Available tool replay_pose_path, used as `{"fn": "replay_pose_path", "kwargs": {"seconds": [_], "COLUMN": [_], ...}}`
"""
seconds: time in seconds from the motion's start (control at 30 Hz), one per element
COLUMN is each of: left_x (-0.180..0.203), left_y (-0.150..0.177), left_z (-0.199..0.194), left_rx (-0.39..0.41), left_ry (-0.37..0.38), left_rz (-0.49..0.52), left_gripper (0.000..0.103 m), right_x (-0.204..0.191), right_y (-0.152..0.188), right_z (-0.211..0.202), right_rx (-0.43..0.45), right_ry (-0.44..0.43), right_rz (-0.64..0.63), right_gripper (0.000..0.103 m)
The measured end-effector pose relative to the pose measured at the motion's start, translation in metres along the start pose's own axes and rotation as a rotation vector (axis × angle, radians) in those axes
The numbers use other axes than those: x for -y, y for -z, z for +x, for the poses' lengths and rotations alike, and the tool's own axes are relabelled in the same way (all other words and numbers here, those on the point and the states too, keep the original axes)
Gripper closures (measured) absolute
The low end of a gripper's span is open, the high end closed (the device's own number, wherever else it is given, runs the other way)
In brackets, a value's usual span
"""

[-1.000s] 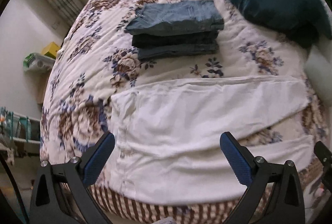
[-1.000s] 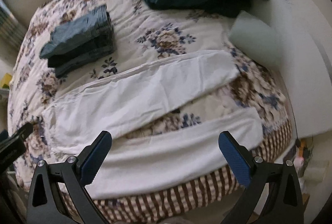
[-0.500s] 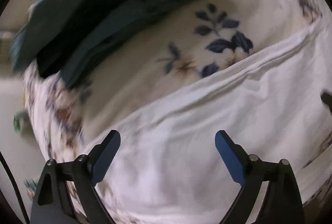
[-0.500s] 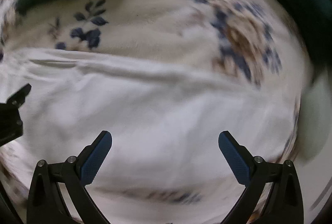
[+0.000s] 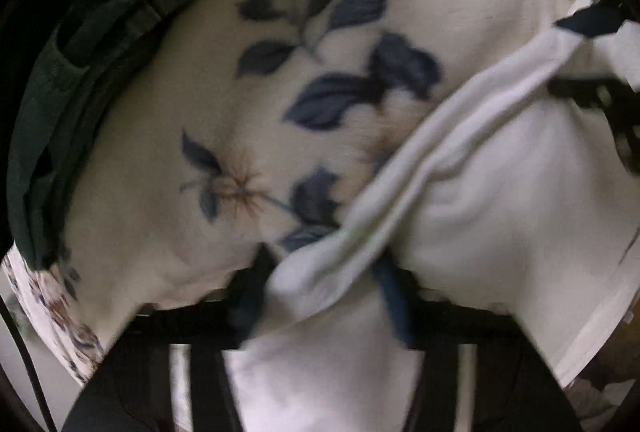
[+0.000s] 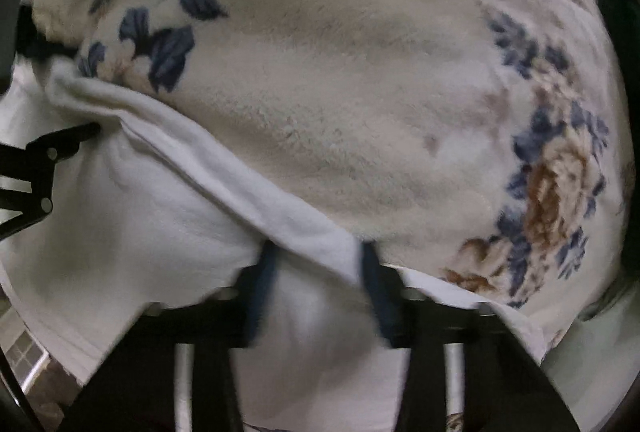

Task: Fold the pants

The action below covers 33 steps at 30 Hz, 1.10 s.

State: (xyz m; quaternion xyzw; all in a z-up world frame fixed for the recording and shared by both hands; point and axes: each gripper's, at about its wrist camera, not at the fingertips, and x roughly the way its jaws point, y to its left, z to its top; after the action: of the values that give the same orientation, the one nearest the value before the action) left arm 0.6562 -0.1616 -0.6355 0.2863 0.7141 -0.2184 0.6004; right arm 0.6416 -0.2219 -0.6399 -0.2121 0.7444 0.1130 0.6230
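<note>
Left claw [image 5: 320, 272] closing on white pants [image 5: 500, 199] edge, right claw [image 6: 320, 264] likewise, floral blanket [image 6: 360, 91]

Bare flowered fleece blanket [image 5: 168, 167] lay open beyond the bunched white cotton pants [image 5: 500, 199]; the dark folded denim stack [image 5: 80, 43] blocked its far edge

Home bedroom: floral fleece bedspread [image 6: 360, 111] covering bed, folded dark clothes [image 5: 80, 71] stacked on it.

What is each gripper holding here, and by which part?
Both are closing on the white pants, with cloth between the jaws: the left gripper and the right gripper each take a bunched fold along the pants' far edge.
</note>
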Motion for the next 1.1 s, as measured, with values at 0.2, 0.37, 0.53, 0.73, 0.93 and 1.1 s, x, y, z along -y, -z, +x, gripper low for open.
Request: {"fn": "replay_pose_path", "kwargs": {"seconds": [0.2, 0.37, 0.53, 0.73, 0.93, 1.1], "left_x": [0.003, 0.009, 0.048, 0.118, 0.160, 0.169], "left_y": [0.046, 0.118, 0.204, 0.251, 0.278, 0.276], "left_z": [-0.046, -0.105, -0.136, -0.106, -0.021, 0.014], "left_rx": [0.089, 0.201, 0.264, 0.208, 0.081, 0.091], "left_ry": [0.015, 0.071, 0.140, 0.217, 0.292, 0.266], "left_rz": [-0.136, -0.322, -0.504, -0.617, -0.631, -0.621], "left_gripper": [0.090, 0.090, 0.090, 0.091, 0.091, 0.087], "right_x": [0.010, 0.008, -0.031, -0.095, -0.146, -0.170], "right_y": [0.043, 0.098, 0.187, 0.304, 0.353, 0.355], "right_z": [-0.034, -0.073, -0.094, -0.080, -0.008, 0.021], "right_rx": [0.121, 0.238, 0.313, 0.286, 0.150, 0.132], "right_ry": [-0.069, -0.169, -0.204, -0.177, -0.101, 0.009], "right_rz": [0.098, 0.230, 0.310, 0.362, 0.337, 0.263], "right_gripper": [0.093, 0.095, 0.095, 0.095, 0.095, 0.095]}}
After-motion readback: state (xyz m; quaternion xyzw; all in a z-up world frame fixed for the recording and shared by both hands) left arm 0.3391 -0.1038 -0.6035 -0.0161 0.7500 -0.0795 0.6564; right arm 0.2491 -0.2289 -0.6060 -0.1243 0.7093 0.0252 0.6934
